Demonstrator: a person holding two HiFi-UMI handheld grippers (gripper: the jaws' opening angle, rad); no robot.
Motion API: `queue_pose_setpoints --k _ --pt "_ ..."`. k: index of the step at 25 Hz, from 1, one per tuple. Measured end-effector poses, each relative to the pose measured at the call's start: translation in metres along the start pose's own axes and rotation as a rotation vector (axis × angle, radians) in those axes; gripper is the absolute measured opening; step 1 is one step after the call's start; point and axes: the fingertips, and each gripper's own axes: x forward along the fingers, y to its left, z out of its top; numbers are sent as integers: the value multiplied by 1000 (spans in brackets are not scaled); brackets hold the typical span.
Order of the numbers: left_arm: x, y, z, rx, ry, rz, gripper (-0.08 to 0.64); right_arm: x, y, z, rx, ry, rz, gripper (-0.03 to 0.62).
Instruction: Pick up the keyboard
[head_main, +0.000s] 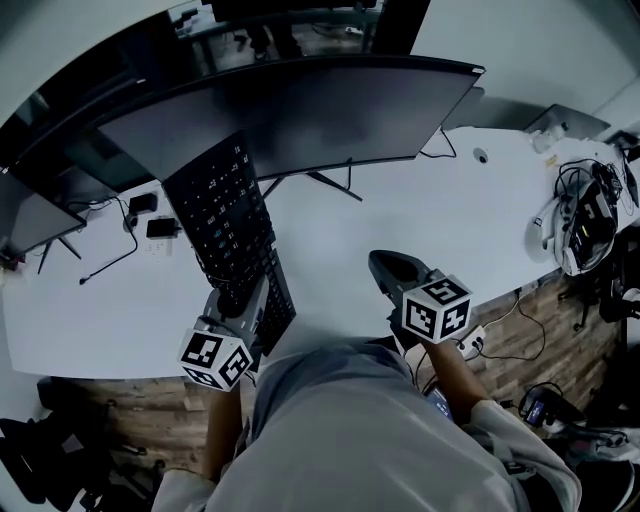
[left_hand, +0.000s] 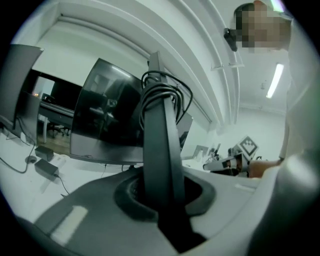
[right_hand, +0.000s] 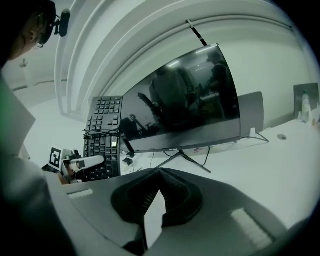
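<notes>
Since the head view takes in the whole desk, starting there: the keyboard (head_main: 225, 215) is off the white surface (head_main: 430, 220), tilted up steeply with its far end rising in front of the big curved monitor (head_main: 300, 110). The left claw (head_main: 240, 295) is clamped on the keyboard's near end, with its marker cube just below. The right claw (head_main: 392, 268) hangs over the surface off to the right, well apart from the keyboard and touching nothing.

Left gripper view: you're looking at the keyboard edge-on. It's a dark slab running straight up from between the jaws, which are closed against its two faces. A black cable (left_hand: 162, 92) is wound in loops around the keyboard higher up. The monitor sits behind on the left, and the other claw with its marker cube shows small on the right.

Right gripper view: this claw is clenched on nothing, tips meeting, and only a thin sliver of white surface shows between the pads. The keyboard stands off to the left, keys facing this way, with the left claw gripping its bottom edge and the monitor right behind it.
</notes>
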Motion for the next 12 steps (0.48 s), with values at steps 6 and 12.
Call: queue_pose_setpoints --k 6,12 --pt "2 2 6 28 -21 68 0 -10 -20 19 -133 -4 -44 2" --pt "4 -2 16 -5 -57 104 0 -27 -30 36 -170 -65 -14 2"
